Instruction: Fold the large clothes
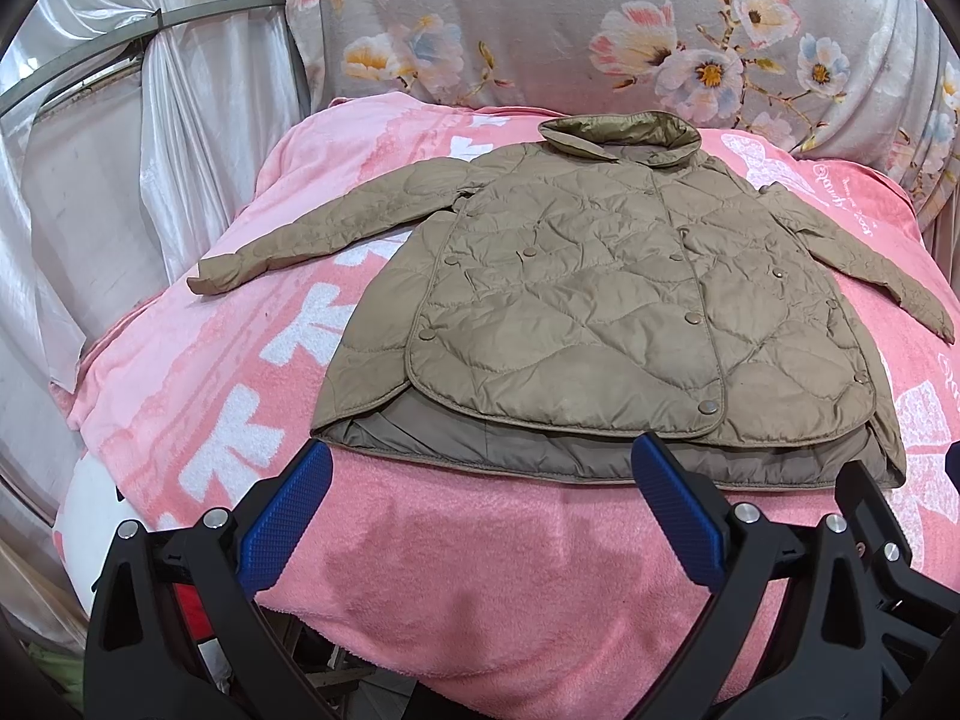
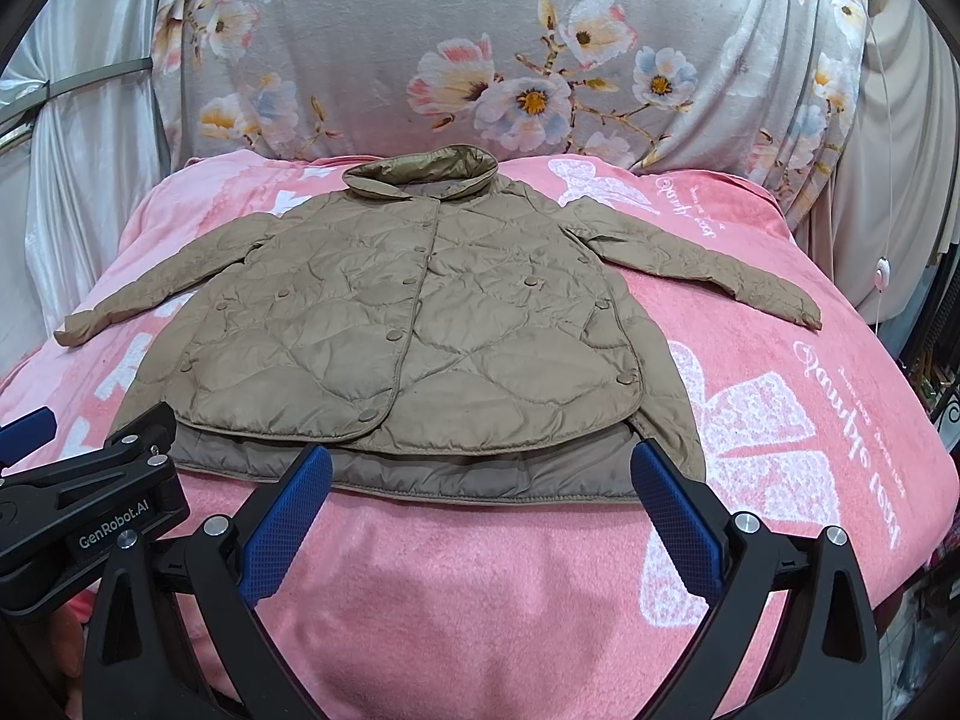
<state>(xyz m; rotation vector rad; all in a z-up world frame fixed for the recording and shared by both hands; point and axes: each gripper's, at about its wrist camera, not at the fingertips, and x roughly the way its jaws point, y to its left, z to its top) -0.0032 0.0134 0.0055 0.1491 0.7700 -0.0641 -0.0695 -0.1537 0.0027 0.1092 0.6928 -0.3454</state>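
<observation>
Pink blanket (image 1: 420, 570) covers the surface. Tan jacket (image 1: 600, 312) lies flat at centre, buttoned, sleeves out, collar far. Left gripper (image 1: 480, 462) and right gripper (image 2: 480, 468) hover at near hem, fingers spread, apparently not touching.

White lettering reading "GenRobot.AI" stood on the black body of the left gripper (image 2: 18, 426), seen at the lower left of the right wrist view. The pink blanket (image 2: 780, 312) carried white cursive script beside its butterfly prints, once near the far edge and once along the right side; it appeared upside down and could not be read with certainty. No other writing or numbers were legible.
</observation>
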